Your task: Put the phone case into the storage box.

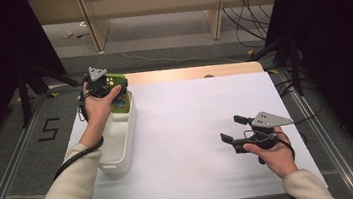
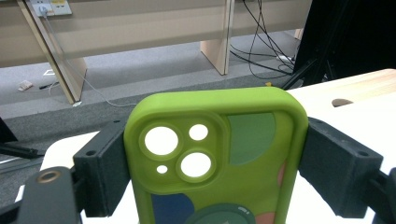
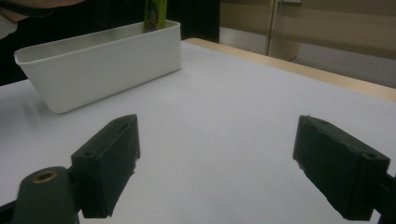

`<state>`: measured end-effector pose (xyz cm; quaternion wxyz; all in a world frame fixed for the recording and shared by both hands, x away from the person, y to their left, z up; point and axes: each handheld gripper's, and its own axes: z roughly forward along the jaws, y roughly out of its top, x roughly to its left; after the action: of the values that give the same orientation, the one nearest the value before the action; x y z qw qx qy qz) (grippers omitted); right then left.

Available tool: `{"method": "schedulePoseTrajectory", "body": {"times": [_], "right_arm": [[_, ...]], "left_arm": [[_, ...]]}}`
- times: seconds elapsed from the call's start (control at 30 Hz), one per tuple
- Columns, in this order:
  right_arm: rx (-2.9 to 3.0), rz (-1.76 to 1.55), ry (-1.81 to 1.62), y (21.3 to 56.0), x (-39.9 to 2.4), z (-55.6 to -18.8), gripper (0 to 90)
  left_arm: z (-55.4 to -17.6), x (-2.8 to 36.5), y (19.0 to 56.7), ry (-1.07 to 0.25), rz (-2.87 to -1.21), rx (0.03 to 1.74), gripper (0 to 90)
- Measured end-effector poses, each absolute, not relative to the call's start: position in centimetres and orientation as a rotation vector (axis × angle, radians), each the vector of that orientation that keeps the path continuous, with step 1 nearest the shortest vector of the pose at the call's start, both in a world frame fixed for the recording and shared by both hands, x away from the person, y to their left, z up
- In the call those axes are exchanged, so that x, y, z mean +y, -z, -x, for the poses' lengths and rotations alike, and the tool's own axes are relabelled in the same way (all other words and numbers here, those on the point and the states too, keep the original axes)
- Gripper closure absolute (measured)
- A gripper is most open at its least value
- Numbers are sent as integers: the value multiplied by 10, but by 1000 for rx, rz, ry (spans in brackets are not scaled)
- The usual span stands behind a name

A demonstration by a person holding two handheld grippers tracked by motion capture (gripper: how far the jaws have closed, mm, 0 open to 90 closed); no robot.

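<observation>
Right up against your left gripper's camera sits the green phone case, camera cut-outs facing you, and your two black jaws are pressed on its long edges, one on each side. That's a firm hold, jaws spread wide because the case itself is wide. In the high view you've got that left gripper poised over the far end of the white bin, with the case between the jaws, above the rim. Something else colourful lies in the bin just below the gripper, too small to name.

Nearer you on the other side, your right gripper hangs just above the white table, jaws standing wide apart with nothing between them. From its own camera the gripper looks across bare table to the bin, well away, with a strip of the green case poking above the far rim.

By the look of it, you're at the placing step. Keep the case square between the pads as you lower, bring its bottom edge inside the bin wall before you let go, and ease the jaws apart rather than snapping them, so it doesn't tip against the rim. Leave your right gripper where it is; it's out of the way.
</observation>
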<state>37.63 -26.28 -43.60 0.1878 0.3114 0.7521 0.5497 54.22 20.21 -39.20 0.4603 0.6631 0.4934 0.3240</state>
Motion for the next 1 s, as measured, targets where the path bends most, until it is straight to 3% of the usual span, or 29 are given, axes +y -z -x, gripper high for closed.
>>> {"method": "schedulePoseTrajectory", "body": {"times": [1.0], "right_arm": [[2117, -876, -1549, 436, -262, -377, 159]], "left_arm": [[-546, 197, 398, -793, -1666, 1207, 162]]}}
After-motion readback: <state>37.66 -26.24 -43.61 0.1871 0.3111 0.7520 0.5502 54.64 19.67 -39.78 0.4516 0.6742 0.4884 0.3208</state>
